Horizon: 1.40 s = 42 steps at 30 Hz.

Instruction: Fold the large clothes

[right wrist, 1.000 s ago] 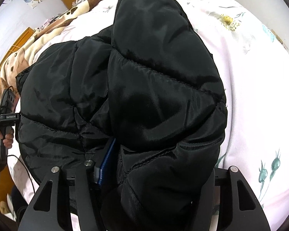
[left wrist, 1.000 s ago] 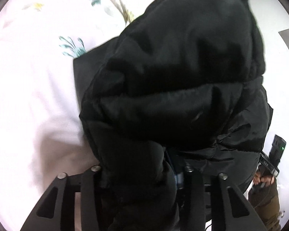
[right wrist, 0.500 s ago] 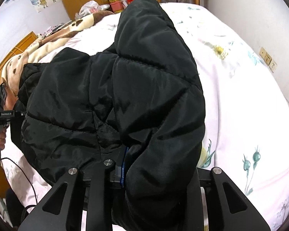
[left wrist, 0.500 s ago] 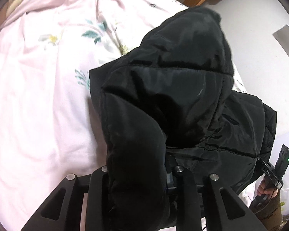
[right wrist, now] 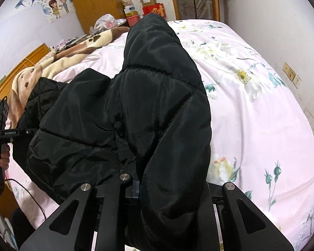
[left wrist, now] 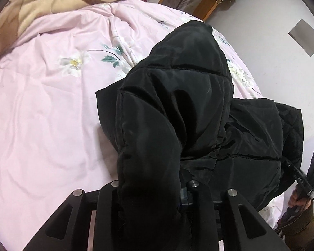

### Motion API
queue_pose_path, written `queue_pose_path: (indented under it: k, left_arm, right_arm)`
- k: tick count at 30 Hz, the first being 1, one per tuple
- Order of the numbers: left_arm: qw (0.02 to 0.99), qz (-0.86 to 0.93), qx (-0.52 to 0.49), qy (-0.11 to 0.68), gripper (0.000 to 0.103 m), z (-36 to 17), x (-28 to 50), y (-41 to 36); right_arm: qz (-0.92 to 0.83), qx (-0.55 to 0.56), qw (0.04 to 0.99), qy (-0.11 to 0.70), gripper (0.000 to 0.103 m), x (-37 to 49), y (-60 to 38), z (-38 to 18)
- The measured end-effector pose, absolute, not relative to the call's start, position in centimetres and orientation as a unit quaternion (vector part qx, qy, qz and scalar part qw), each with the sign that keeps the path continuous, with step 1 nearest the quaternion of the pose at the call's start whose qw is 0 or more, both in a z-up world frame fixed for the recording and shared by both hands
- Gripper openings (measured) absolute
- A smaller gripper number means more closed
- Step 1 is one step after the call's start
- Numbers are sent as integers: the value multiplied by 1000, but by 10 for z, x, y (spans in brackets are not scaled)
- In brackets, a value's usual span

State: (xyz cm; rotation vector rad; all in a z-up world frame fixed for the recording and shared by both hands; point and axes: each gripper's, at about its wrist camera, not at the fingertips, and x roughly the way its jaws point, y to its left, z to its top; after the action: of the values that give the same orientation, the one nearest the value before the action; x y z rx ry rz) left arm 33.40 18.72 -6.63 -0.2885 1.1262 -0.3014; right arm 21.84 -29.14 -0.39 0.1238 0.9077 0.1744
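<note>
here, your left gripper sits at the bottom middle of its frame, jaws drawn narrow and clamped on a thick fold of the jacket; the puffy black cloth bulges up between the fingers and fills the centre of the picture; the rest of the jacket spreads toward the right of the frame over the pink sheet, which covers the left half; a brown blanket lies at the upper left; your right hand shows at the lower right edge, gripping its handle.

your right gripper is at the bottom middle of its own frame; its jaws have just been closing and are pinched on a sleeve-like roll of the jacket, which rises from the fingers toward the upper middle; the jacket body hangs to the left of that roll; the sheet fills the right side; your left hand holds its gripper at the left edge; a wardrobe stands at the top.
</note>
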Motion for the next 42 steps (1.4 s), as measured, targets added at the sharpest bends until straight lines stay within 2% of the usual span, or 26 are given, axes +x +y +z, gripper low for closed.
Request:
queue_pose_path:
  k: [14,23,26,28,30,32,39,42]
  left_arm:
    - [855,-119,-131,487,26,-13,296,204]
    - [853,-92,-126,499,23,-31,274,218]
    - [849,-89,-123,507,23,-38,276,221]
    - [850,-87,-120,505,23,-40,274,217]
    - [851,-83,-110,507,24,-41,275,212]
    - [851,-78,-103,510,26,-48,275,212]
    - [853,-57,-89,511,38,-62,263,210]
    - [854,-49,-89,511,45,-63,261,205]
  right_arm:
    - [140,41,902,406,11,217,-231,12]
    - [138,30,892,428,12,244,-193,5]
    - [86,7,888,451,19,244,-191,-5]
    - [60,32,875,479,33,252,-206,-21]
    - [37,22,871,490,51,255,-213,-31]
    - [32,6,868,496,58,258,-213,-36]
    - [16,15,869,494,74,269,-210,-49]
    - [7,19,869,495,77,268,-217,-57]
